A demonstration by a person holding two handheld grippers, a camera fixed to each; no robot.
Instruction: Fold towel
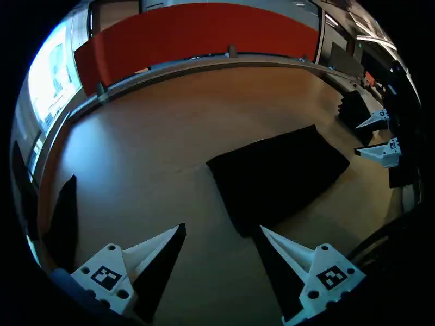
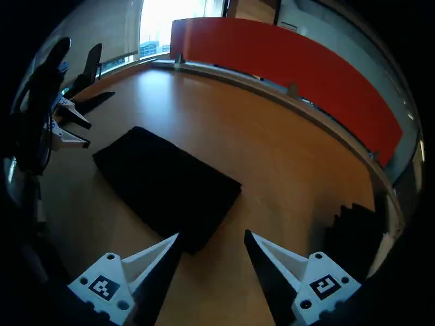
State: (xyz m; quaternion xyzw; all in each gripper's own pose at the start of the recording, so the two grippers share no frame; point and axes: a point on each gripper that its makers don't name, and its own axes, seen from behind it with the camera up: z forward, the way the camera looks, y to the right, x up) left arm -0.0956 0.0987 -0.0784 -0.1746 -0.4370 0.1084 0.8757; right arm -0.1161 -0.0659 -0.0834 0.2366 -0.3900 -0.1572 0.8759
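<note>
A dark towel [image 1: 280, 174] lies flat and folded into a rectangle on the wooden table [image 1: 163, 141]. In the left gripper view my left gripper [image 1: 220, 233] hangs open above the table just short of the towel's near corner, holding nothing. Farther off at the right edge, the right gripper [image 1: 375, 136] stands open beyond the towel's far side. In the right gripper view the same towel [image 2: 166, 185] lies ahead, and my right gripper [image 2: 212, 239] is open over its near corner, empty. The left gripper [image 2: 73, 130] appears open at the far left there.
An orange divider panel [image 1: 206, 32] runs along the table's far edge, orange panel [image 2: 293, 65]. A stack of dark folded cloth [image 2: 353, 233] sits near the table's edge, dark stack [image 1: 356, 108]. Dark chair backs [image 2: 92, 62] stand by a bright window [image 2: 168, 22].
</note>
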